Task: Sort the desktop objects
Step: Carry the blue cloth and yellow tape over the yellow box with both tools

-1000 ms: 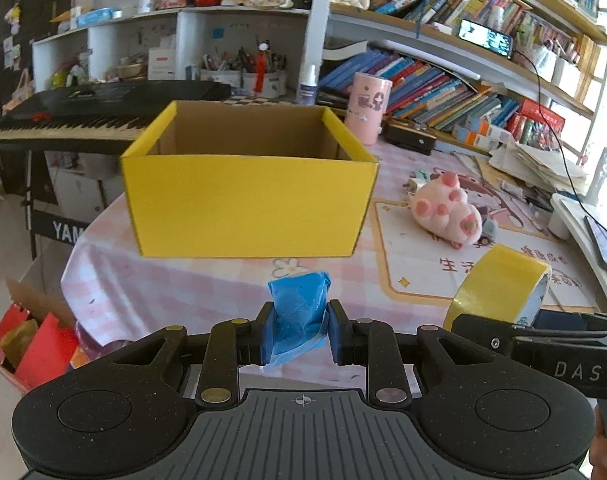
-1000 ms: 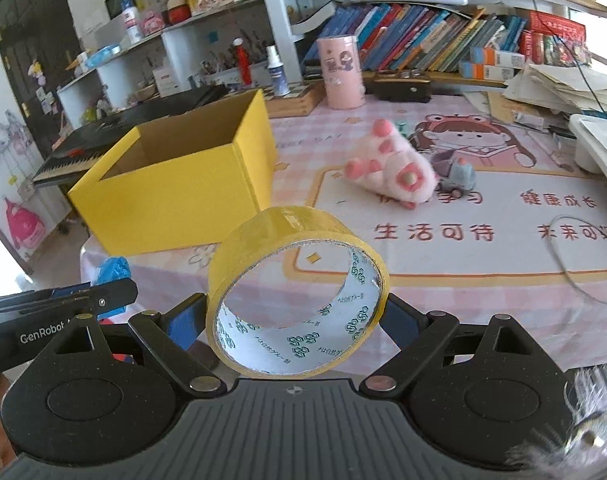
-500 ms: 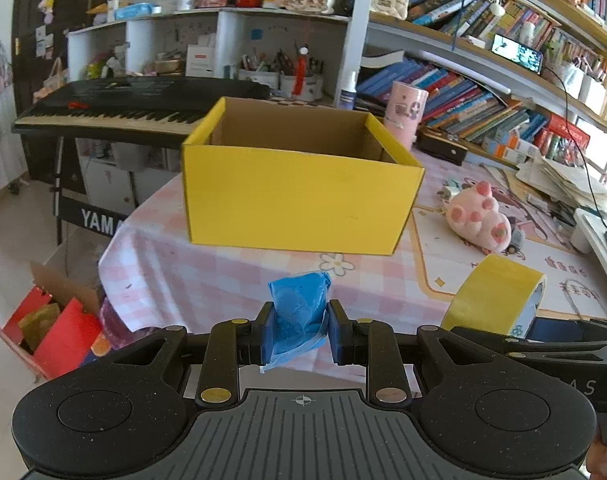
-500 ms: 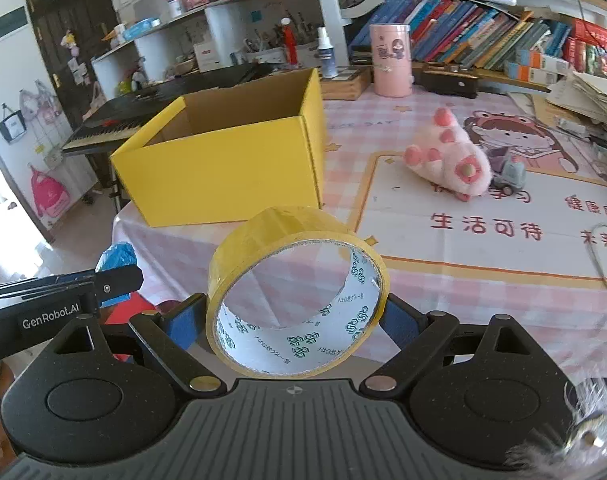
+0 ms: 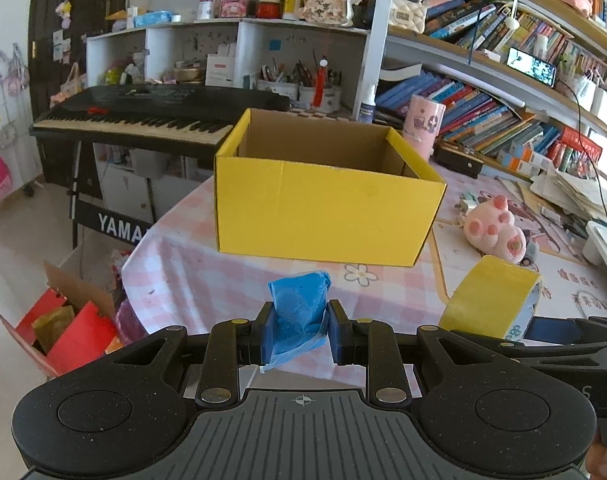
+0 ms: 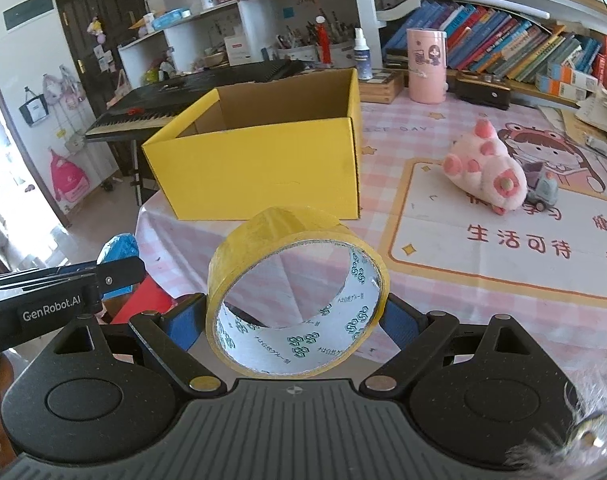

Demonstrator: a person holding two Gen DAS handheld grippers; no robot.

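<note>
- Left wrist view: the left claw (image 5: 299,332) is clamped on a crumpled blue packet (image 5: 299,304) at lower centre, which stands upright between the pads, long axis vertical.
- Beyond it, open pink-checked desk (image 5: 191,276) runs to the yellow box (image 5: 327,212) at centre; the desk's edge drops away at the left.
- Against the earlier frame, the box sits further right and the keyboard (image 5: 143,114) shows more fully.
- Right wrist view: the right claw (image 6: 297,320) is clamped across a yellow tape roll (image 6: 279,232) at lower centre, hole facing the camera.
- Bare desk separates the roll from the box (image 6: 263,168); a pink plush toy (image 6: 483,168) lies right of it.
- The box now appears further right than before.
</note>
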